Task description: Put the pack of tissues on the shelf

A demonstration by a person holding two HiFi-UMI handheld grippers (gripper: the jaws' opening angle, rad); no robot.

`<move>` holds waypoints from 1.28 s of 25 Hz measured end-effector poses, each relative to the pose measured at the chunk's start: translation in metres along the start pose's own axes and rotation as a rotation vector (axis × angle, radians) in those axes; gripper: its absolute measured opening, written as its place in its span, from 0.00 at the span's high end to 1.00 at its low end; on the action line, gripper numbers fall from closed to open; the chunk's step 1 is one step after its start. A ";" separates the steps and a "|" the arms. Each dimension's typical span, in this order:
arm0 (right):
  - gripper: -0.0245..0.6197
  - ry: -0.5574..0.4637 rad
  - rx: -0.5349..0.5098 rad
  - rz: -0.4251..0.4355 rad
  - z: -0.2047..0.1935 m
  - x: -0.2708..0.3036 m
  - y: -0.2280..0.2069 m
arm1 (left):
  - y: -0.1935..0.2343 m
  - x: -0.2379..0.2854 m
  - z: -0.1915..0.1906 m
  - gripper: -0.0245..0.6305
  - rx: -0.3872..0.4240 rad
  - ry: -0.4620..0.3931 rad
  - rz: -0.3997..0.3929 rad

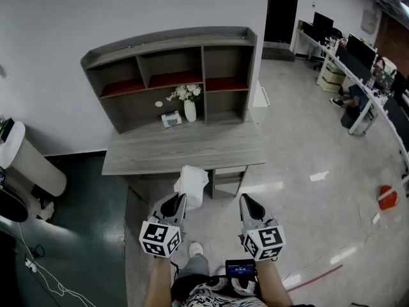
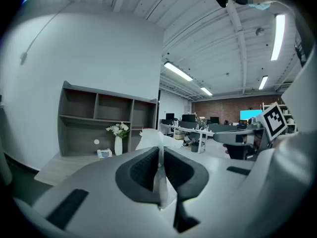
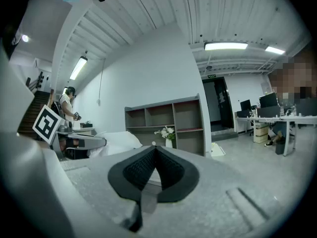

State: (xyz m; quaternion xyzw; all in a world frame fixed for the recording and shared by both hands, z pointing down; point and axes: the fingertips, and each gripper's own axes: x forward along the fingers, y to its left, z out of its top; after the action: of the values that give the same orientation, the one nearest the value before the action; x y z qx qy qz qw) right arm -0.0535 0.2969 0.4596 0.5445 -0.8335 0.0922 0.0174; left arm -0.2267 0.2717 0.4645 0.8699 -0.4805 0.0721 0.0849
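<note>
We carry the white, soft-wrapped pack of tissues (image 1: 192,184) in the left gripper (image 1: 177,200), jaws clenched on a thin fold of its wrapper, probably so it hangs free for placing. It hovers by the near edge of the grey wooden desk (image 1: 185,149), well short of the grey cubby shelf (image 1: 172,75) at the far side. The right gripper (image 1: 248,202) rides alongside, jaws closed on nothing, seemingly spare. A white vase of flowers (image 1: 190,107) and a small box (image 1: 170,118) sit under the shelf. To the right, a glossy pale floor (image 1: 307,165) runs to far office desks (image 1: 358,62).
</note>
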 end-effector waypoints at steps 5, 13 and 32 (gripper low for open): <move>0.96 -0.041 -0.004 -0.012 0.010 -0.038 0.002 | -0.042 -0.018 0.009 0.93 0.041 -0.020 -0.042; 0.96 -0.078 -0.010 0.001 0.019 -0.067 0.012 | -0.071 -0.037 0.020 0.93 0.059 -0.058 -0.070; 0.96 -0.073 0.019 -0.051 0.023 -0.030 -0.058 | -0.078 0.048 0.039 0.93 0.042 -0.091 -0.136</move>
State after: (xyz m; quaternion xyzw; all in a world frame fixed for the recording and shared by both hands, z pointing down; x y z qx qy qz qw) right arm 0.0129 0.2976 0.4407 0.5687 -0.8186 0.0797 -0.0160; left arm -0.1336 0.2641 0.4299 0.9045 -0.4219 0.0365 0.0497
